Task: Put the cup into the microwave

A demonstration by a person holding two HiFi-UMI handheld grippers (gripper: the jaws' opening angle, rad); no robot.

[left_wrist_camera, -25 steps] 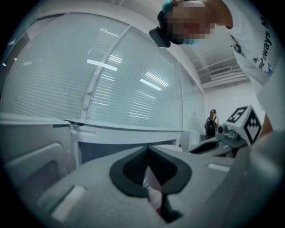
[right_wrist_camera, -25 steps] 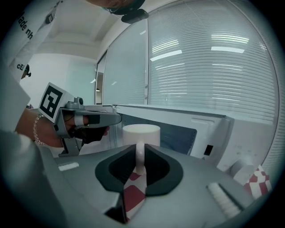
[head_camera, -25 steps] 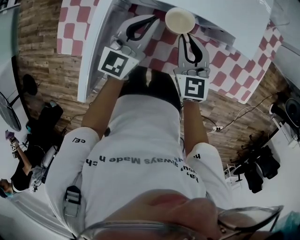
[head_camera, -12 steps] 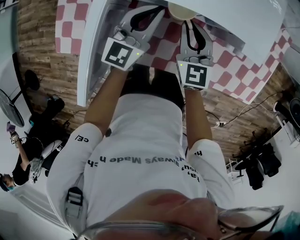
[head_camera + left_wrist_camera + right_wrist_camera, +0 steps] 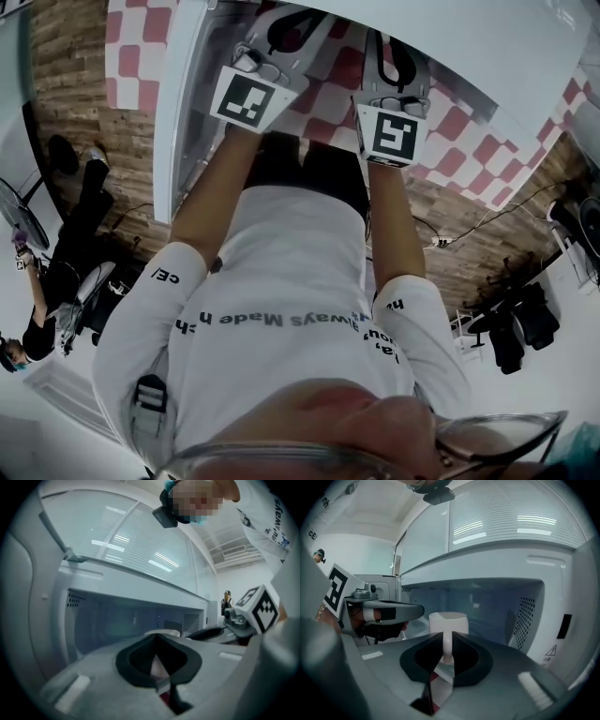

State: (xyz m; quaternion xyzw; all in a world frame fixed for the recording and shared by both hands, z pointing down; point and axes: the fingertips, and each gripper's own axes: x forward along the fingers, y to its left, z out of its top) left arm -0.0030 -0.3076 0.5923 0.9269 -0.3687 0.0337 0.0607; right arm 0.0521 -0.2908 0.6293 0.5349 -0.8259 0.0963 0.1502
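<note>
- Right gripper [image 5: 447, 641]: fingers clamped narrow on the handle of the round white cup [image 5: 448, 622].
- Cup's held upright right at the mouth of the open white microwave [image 5: 497, 562]; can't tell if it touches the cavity floor.
- Left gripper [image 5: 155, 638]: fingers pinched together on nothing, just beside the right gripper.

Cup [image 5: 448, 620] reads smooth matt white ceramic; microwave [image 5: 501, 562] shell glossy white (perforated metal wall inside); right gripper [image 5: 446, 641], matt grey plastic; floor [image 5: 75, 141] underfoot, grained wood planks.
</note>
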